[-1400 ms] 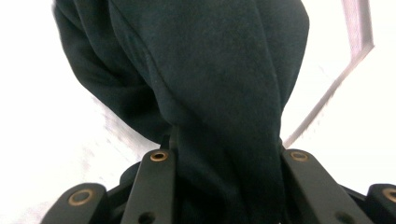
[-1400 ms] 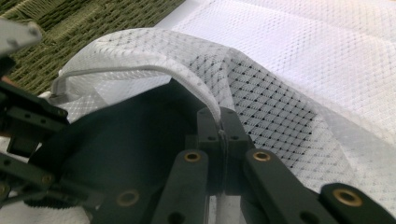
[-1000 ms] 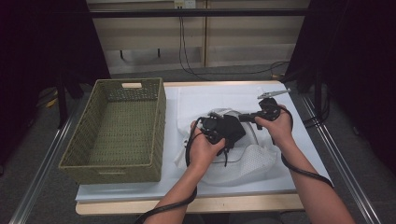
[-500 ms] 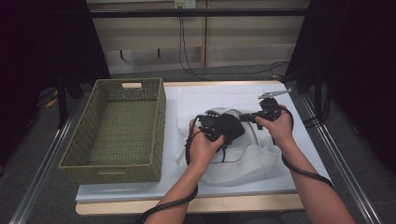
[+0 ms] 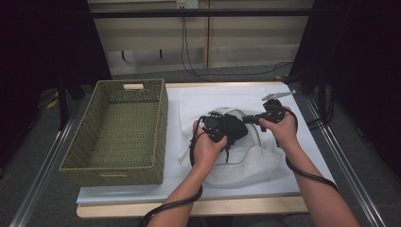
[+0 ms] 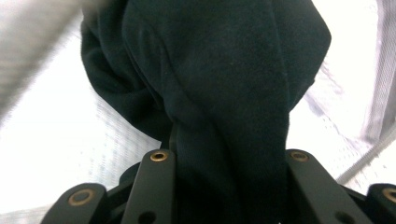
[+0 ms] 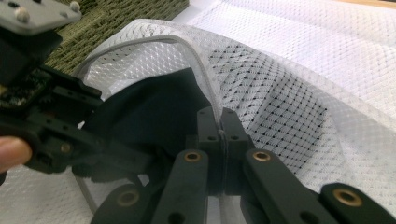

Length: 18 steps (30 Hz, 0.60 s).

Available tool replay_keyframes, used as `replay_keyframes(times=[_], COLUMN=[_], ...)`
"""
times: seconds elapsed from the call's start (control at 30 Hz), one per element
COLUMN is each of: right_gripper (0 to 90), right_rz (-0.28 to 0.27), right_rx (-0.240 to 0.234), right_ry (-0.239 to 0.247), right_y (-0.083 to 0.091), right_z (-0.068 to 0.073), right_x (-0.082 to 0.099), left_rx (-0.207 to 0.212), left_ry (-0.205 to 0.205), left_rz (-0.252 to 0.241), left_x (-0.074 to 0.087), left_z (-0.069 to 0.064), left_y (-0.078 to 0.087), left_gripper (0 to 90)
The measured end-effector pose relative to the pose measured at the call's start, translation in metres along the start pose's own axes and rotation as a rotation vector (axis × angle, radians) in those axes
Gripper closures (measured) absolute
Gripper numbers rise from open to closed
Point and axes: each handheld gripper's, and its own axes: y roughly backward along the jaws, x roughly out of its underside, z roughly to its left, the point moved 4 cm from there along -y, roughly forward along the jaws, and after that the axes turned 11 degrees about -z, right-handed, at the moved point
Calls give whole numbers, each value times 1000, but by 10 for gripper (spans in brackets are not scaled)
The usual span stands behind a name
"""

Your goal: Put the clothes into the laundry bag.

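While cables are trailing over the grey floor behind, a white-covered table [image 5: 208,97] is carrying a wicker basket [image 5: 120,132]; the left gripper [image 5: 218,128] is pinching black cloth [image 6: 210,93], and the right gripper [image 7: 222,135] is pinching the mesh bag [image 7: 299,93] rim.

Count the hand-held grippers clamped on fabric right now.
2. The left hand-held gripper holds the black garment at the bag's opening; the right hand-held gripper pinches the rim of the white mesh laundry bag, mid-table beside the wicker basket.

Table [image 5: 283,203] w/ basket [image 5: 118,132], mesh bag [image 5: 246,163]
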Motion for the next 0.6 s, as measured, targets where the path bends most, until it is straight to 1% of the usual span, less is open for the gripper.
replay_keyframes(times=[0.03,0.07,0.1,0.17,0.2,0.27,0.3,0.4,0.43,0.47,0.5,0.53,0.57,0.6], right_gripper=[900,900,900,900,900,900,900,900,900,900,900,900,900,900], right_rz=[0,0,0,-2,-3,-3,-4,-6,-5,-7,-8,-9,-9,-8], right_rx=[-1,-2,-4,-3,0,-1,-1,-2,-2,-2,-3,-2,-2,-3], right_ry=[0,-1,-1,-1,-3,-5,-4,-5,-5,-4,-2,-1,0,1], right_y=[0,0,0,1,1,1,1,1,1,2,2,2,2,2], right_z=[0,0,0,0,1,1,1,2,2,2,1,1,1,2], right_x=[0,0,0,0,0,-1,-1,-1,-1,-1,-1,-1,-1,-1], left_rx=[-4,-2,-14,-18,-18,-7,-5,7,3,0,4,4,5,5], left_ry=[0,8,15,27,18,33,25,22,13,30,21,5,18,-2], left_rz=[-15,-27,-35,-58,-51,-69,-65,-92,-91,-105,-102,-89,-94,-81], left_x=[-1,-2,-3,-4,-5,-5,-6,-7,-8,-9,-9,-9,-8,-7], left_z=[2,4,5,8,10,8,7,2,2,1,1,2,2,3], left_y=[1,2,2,2,3,3,3,2,2,1,0,-1,-4,-5], left_gripper=[685,685,686,685,685,686,686,685,685,684,682,680,675,671])
